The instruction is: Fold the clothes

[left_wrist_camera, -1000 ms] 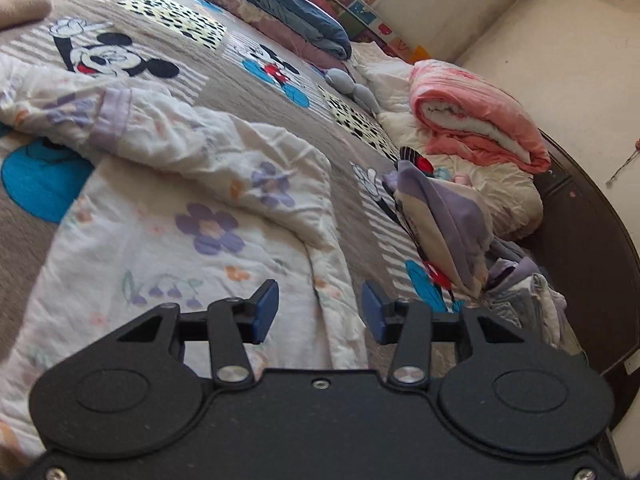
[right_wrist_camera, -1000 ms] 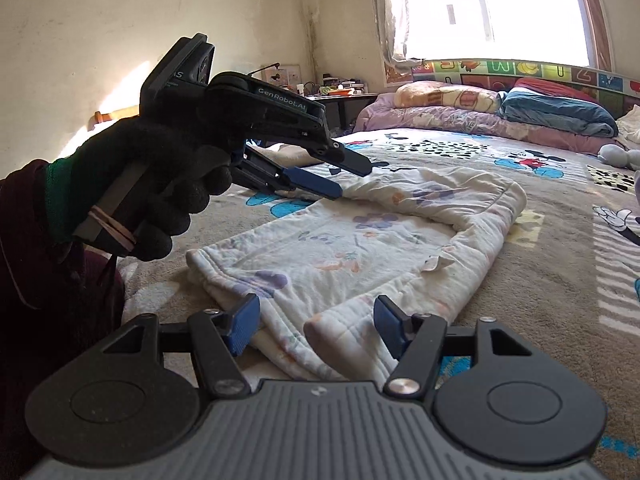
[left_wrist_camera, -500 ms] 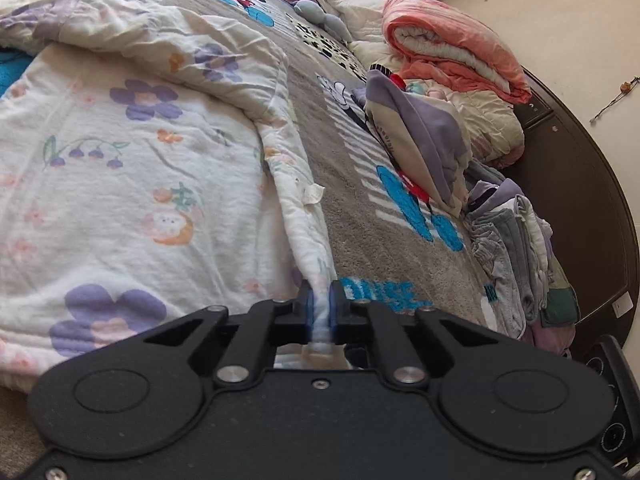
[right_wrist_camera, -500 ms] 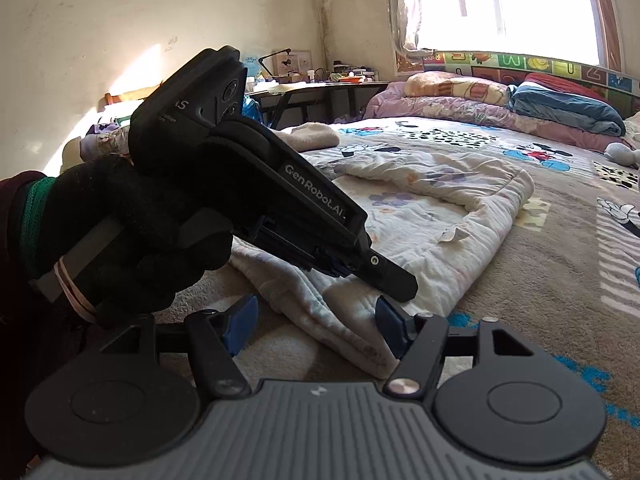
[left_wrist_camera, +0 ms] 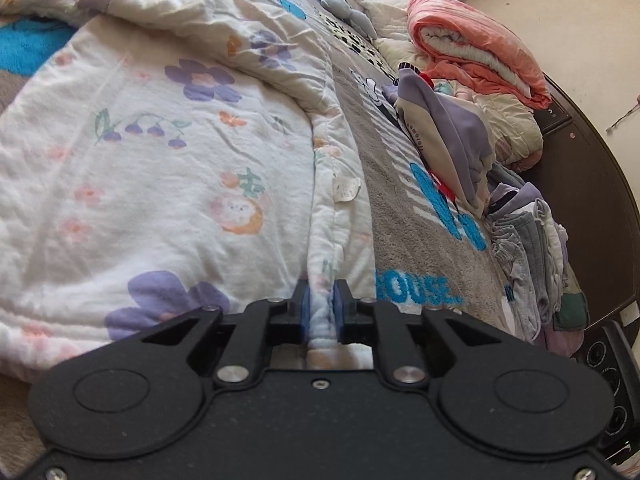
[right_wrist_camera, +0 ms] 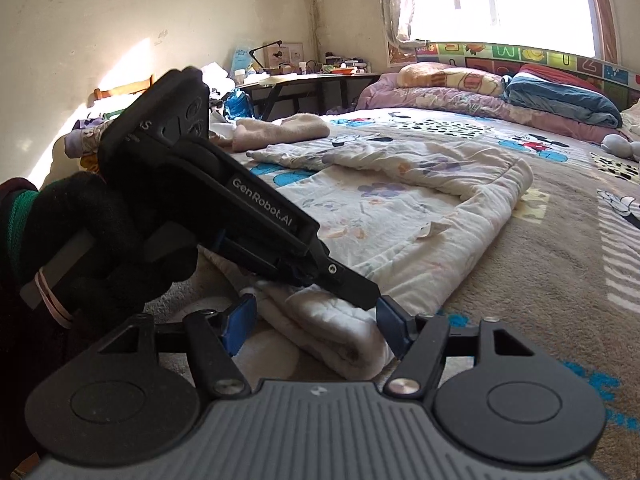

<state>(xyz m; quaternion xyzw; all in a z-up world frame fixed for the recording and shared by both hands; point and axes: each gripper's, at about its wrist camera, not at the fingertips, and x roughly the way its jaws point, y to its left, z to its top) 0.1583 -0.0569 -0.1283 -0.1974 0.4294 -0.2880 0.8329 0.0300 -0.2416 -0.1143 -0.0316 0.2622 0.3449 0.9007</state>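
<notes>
Left gripper point(left_wrist_camera: 321, 312): clamped on a bunched seam at the near hem of the floral garment point(left_wrist_camera: 160, 152), blue pads narrow with white cloth filling the gap between them. Grip judged secure but small; only a thin ridge of fabric held.

Garment location: spread across the bed cover point(left_wrist_camera: 400, 216) toward its near edge, one sleeve already laid over the body, a small tag point(left_wrist_camera: 346, 190) lying on the right-hand fold line. Same garment in the right wrist view point(right_wrist_camera: 420, 216), running from the near edge back toward the middle of the bed.

Right gripper point(right_wrist_camera: 316, 328): fingers spread wide, straddling the thick rolled corner of the hem, not yet closed on it. Left gripper body point(right_wrist_camera: 256, 224) seen just above and touching the same corner, held by a gloved hand point(right_wrist_camera: 100, 240).

Procedure, as judged from the task:
- Seat the right pads fully over the rolled corner before closing; avoid pinching only the top layer.
- Keep clear of the left fingers, which sit very near the right-hand pad.
- Close firmly, then lift both corners level, so that the hem stays straight.
- Carry the hem toward the collar end in one even motion; keep the folded sleeve from sliding out.

Pile of other clothes point(left_wrist_camera: 532, 256) at the right edge of the bed: well apart, no obstruction expected.
</notes>
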